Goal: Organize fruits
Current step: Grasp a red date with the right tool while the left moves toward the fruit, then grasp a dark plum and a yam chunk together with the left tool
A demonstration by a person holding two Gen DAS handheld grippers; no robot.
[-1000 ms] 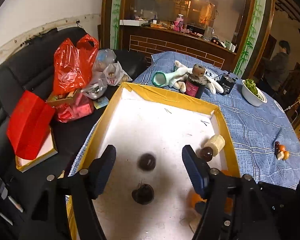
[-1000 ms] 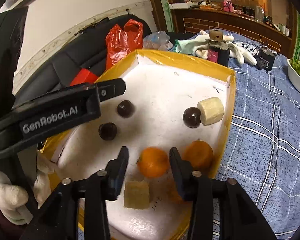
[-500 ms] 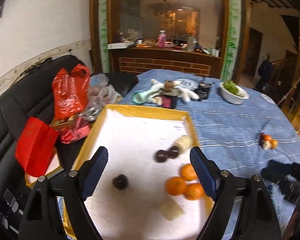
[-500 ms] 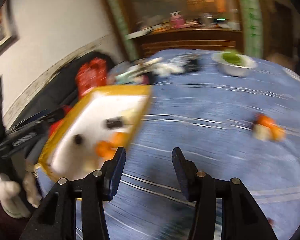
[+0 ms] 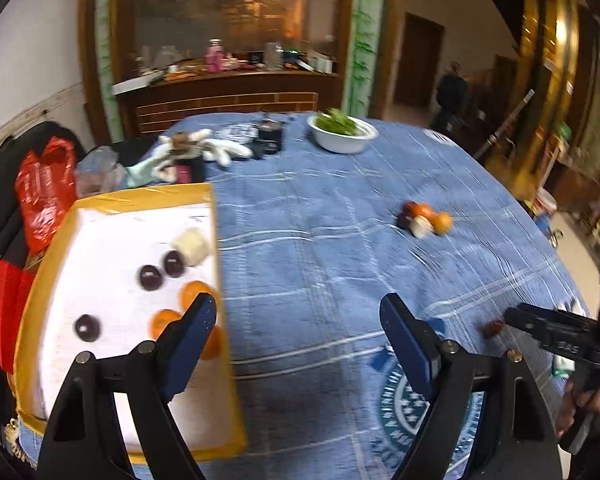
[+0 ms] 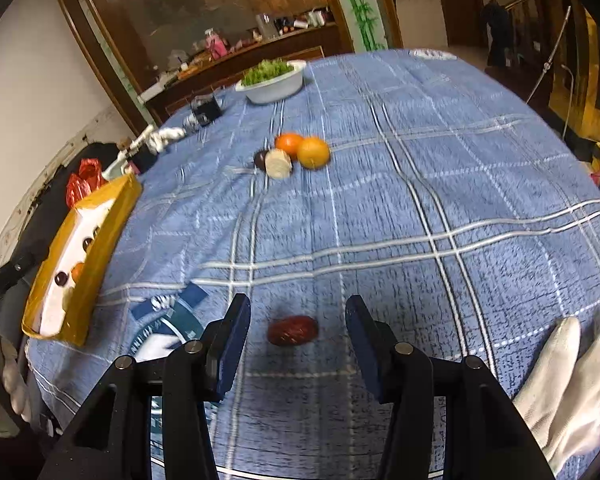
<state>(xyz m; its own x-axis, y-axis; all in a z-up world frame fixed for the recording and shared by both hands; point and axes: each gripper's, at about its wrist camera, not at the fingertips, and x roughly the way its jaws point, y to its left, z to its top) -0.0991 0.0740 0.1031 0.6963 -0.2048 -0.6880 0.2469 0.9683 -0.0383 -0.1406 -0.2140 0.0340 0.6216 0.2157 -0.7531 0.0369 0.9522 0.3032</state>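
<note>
The right gripper [image 6: 298, 344] has its fingers apart, with a small dark red fruit [image 6: 293, 330] lying on the blue cloth of the counter [image 6: 440, 184] right between them, not yet squeezed. The left gripper [image 5: 298, 342] is wide apart and holds nothing; it hangs over the cloth just beside the yellow tray [image 5: 216, 216]. The tray already has oranges, dark round fruits and a pale chunk in it. More fruit waits farther off in a little pile [image 6: 292, 154]: two oranges, a dark one and a pale piece, all touching. The red fruit is small and round, so it could roll away or pop out if the fingers close off to one side. The picture looks blurry, so a fast hand might bump it first.
</note>
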